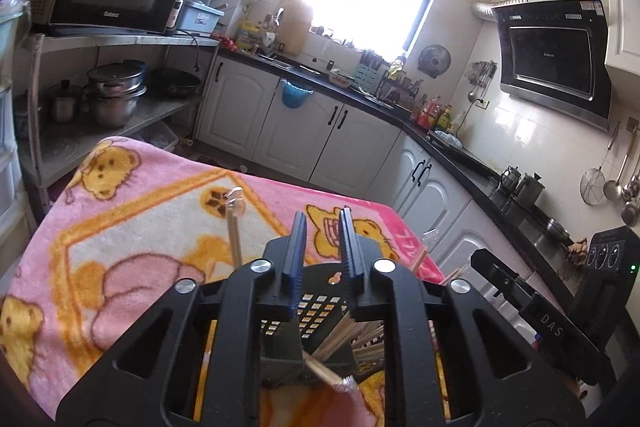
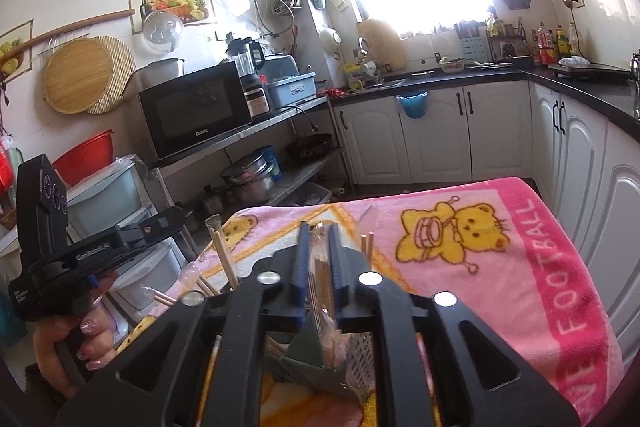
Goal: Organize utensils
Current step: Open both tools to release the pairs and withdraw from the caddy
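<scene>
Sunlit kitchen counters and white cabinets ring a small table draped in a pink teddy-bear blanket (image 2: pixel 520 251), and on it stands a dark perforated utensil holder (image 1: pixel 316 311), directly under both grippers, with wooden chopsticks (image 1: pixel 340 339) fanned loosely inside. The right gripper (image 2: pixel 319 259) has its blue pads slightly apart around a plastic-sleeved pair of chopsticks (image 2: pixel 320 291) that hangs down towards the holder; whether the pads still pinch the sleeve I cannot tell. The left gripper (image 1: pixel 322 247) stands narrowly parted with nothing between its pads, and another wrapped pair (image 1: pixel 234 227) pokes up just to its left. The step in hand looks like dropping the sleeved pair into a compartment. To do it well, keep the pair close to upright and centred over one cell, clear of the sticks already leaning across. Let the lower end pass the rim before easing off, because a crinkly sleeve can cling to a pad. The empty gripper should stay off the holder's rim, which may tip.
</scene>
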### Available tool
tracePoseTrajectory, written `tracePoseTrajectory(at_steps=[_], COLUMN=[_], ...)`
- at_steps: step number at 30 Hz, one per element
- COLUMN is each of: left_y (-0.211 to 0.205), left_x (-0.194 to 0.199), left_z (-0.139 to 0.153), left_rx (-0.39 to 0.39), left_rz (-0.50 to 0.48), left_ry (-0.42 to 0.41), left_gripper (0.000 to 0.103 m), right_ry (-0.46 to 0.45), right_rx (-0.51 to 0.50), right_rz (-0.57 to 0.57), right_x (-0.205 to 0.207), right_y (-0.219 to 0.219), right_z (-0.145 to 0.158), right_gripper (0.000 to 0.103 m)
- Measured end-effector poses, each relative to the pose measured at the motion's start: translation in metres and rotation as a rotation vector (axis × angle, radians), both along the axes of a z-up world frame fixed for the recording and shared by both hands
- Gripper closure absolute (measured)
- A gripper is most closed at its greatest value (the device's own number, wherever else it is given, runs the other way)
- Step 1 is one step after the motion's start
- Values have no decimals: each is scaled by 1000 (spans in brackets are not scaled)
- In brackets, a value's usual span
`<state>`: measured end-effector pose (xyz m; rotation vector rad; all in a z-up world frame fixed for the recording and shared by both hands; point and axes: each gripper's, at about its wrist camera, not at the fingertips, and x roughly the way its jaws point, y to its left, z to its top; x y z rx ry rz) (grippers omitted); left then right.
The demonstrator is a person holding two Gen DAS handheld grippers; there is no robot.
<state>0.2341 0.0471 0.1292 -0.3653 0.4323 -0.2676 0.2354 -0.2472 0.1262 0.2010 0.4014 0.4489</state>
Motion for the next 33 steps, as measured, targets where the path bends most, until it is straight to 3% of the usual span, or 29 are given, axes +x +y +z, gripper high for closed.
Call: tracePoseTrajectory(at_steps=[6, 16, 33], left_y=[7, 2, -10], left_x=[-16, -38, -62], left_z=[2, 0, -21], left_rx=[-8, -4, 37], left_rz=[10, -6, -37], left_ry=[5, 18, 80], left_gripper=[81, 68, 46], right_ry=[-1, -20, 10], right_rx=[-2, -15, -65], right_rz=[-4, -10, -2], right_x=[-5, -23, -59], right_y=[-5, -13, -16], right_z=[1, 4, -5], right_gripper=[84, 71, 53])
